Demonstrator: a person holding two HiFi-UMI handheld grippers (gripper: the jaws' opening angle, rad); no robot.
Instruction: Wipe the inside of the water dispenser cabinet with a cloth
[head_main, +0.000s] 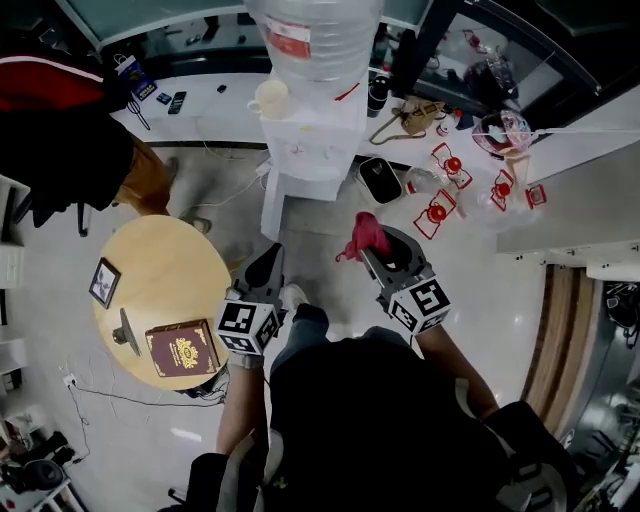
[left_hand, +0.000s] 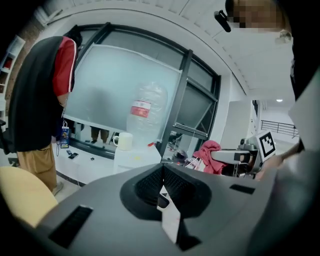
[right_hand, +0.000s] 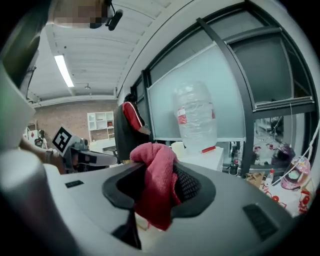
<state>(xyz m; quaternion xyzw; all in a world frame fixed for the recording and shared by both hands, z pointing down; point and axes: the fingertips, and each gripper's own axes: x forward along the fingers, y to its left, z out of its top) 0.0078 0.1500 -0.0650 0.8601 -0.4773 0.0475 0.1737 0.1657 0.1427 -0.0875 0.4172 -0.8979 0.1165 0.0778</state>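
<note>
Right gripper (head_main: 380, 246) pinches cloth (head_main: 362, 236); left gripper (head_main: 268, 268) jaws pressed together, empty. Water dispenser (head_main: 310, 150) far ahead, seemingly unopened; wiping not begun.

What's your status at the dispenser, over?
Left gripper shut, empty. Right gripper shut on cloth. Dispenser ahead, grippers short of it. Table off left, not in the way.

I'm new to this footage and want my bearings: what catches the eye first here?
A pink cloth bunched between the jaws of the right tool, held out ahead of the person. Beyond it stands the white water dispenser with its big clear bottle; at left, a round yellow table bears a red book.
</note>
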